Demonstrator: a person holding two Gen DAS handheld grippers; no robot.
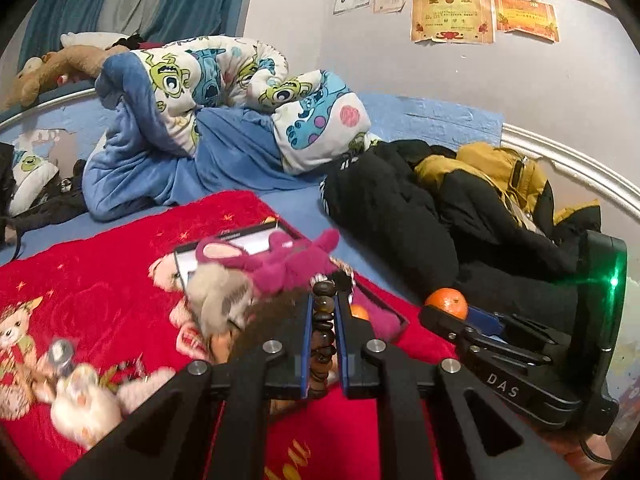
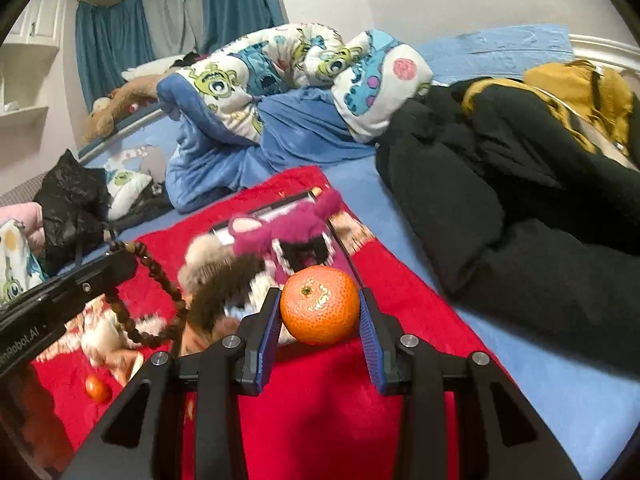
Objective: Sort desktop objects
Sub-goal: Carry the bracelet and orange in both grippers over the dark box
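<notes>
My left gripper (image 1: 324,300) is shut on a string of dark brown beads (image 1: 323,320), which stands up between its blue pads. In the right wrist view the same bead string (image 2: 160,280) hangs in a loop from the left gripper (image 2: 120,260) at the left edge. My right gripper (image 2: 320,300) is shut on an orange tangerine (image 2: 320,308), stem facing me. That tangerine (image 1: 447,302) also shows at the right of the left wrist view. Both grippers hover above a red blanket (image 2: 320,400). A black-rimmed tray (image 2: 344,248) ahead holds a pink plush toy (image 2: 280,228) and furry toys.
A small red-orange fruit (image 2: 97,389) lies on the blanket at lower left. A black and mustard jacket (image 2: 500,184) is heaped on the blue sheet to the right. A cartoon-print quilt (image 2: 280,76) is bunched behind the tray, and a black bag (image 2: 72,204) sits at the left.
</notes>
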